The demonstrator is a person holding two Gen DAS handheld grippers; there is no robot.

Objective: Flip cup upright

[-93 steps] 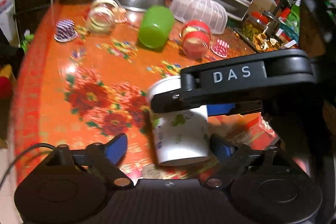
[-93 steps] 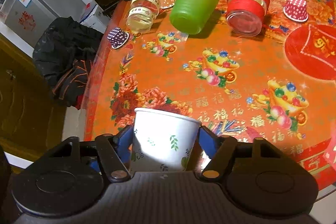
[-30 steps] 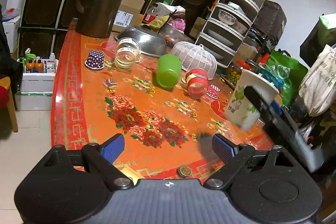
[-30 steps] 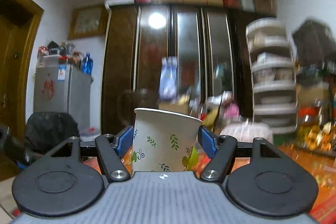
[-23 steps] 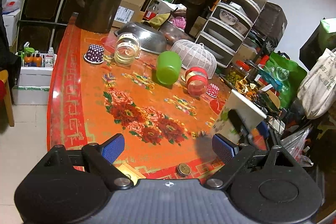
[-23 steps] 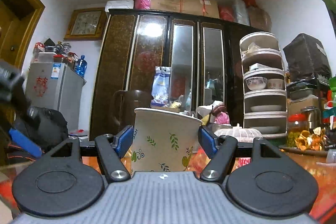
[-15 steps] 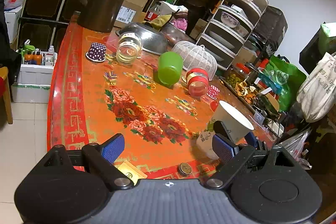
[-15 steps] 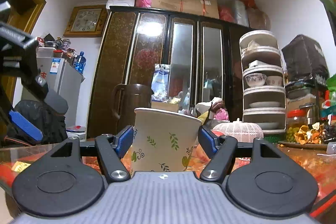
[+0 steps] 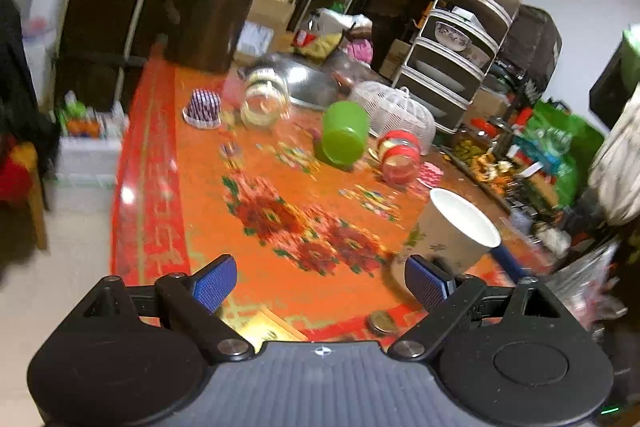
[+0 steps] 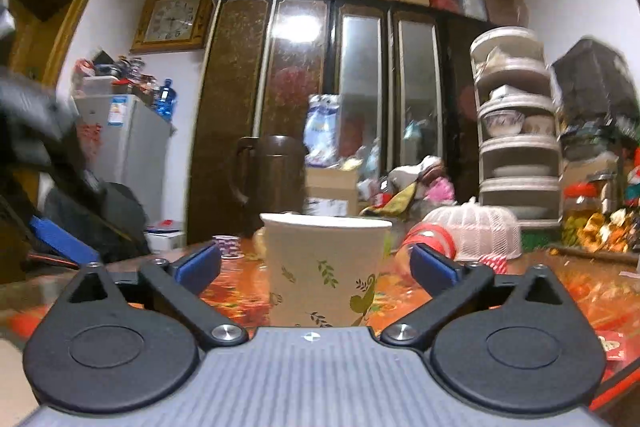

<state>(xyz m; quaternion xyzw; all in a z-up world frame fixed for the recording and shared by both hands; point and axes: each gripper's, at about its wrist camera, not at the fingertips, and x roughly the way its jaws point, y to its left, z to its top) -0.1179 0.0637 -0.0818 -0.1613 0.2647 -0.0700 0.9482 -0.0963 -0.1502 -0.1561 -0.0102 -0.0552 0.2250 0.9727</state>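
Note:
The white paper cup with green leaf print stands upright, mouth up, on the red flowered tablecloth. My right gripper is open around it, its blue pads clear of the cup's sides. In the left wrist view the cup stands near the table's front right corner, with a blue pad of the right gripper beside it. My left gripper is open and empty, held above the table's front edge to the left of the cup.
A green cup and two jars lie on their sides further back, with a white mesh food cover, a steel colander, a dark jug and small patterned paper cups. A coin lies at the front edge.
My right gripper has set the cup down on the table and opened its jaws off it. My left gripper has stayed open and shifted slightly.

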